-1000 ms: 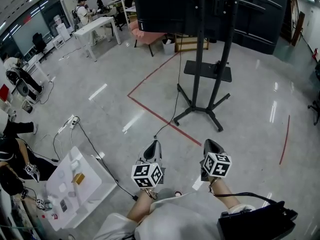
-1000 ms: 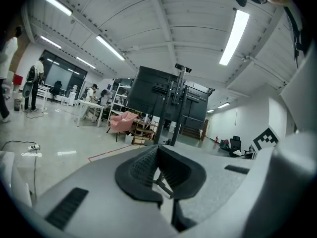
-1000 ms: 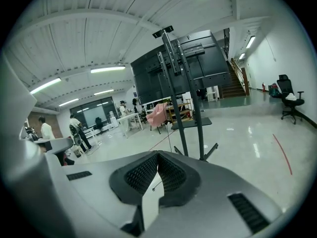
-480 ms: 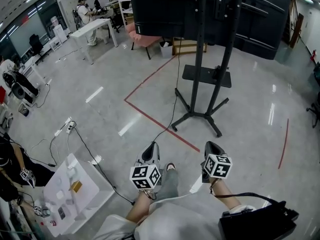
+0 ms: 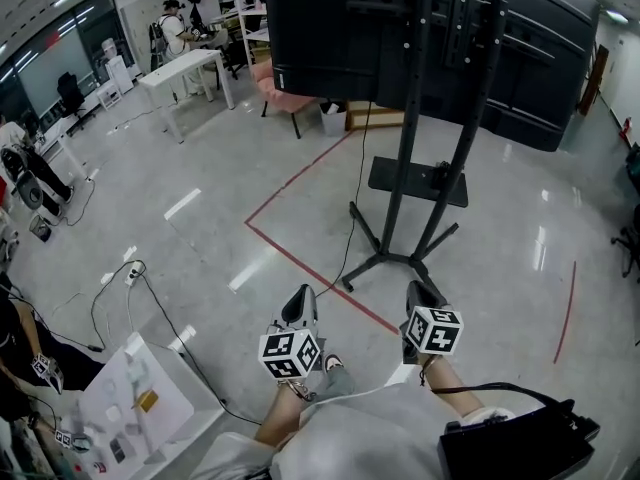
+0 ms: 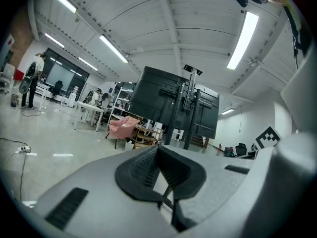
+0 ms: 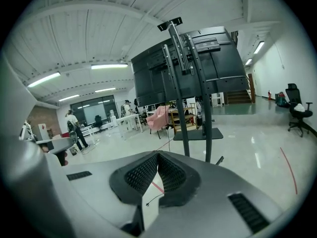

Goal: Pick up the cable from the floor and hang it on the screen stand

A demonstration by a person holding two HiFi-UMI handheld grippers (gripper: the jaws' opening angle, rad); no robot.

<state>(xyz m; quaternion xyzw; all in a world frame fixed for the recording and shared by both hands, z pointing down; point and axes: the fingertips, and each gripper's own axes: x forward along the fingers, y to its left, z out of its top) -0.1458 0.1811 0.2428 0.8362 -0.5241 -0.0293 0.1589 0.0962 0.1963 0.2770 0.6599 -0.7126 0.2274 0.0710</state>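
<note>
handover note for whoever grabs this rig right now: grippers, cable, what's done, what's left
Left gripper: shut, empty.
Right gripper: shut, empty.
Cable: runs down beside the screen stand to the floor, with its loose end lying just ahead of the left gripper.
Done: nothing picked up yet.
Left: grab the cable end and hang it on the screen stand.

Two grippers (image 5: pixel 303 296) (image 5: pixel 421 290), one screen stand (image 5: pixel 405 168), one pink chair (image 5: pixel 290 76).

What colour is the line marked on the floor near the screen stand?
Red: the floor line shows best in the head view.
</note>
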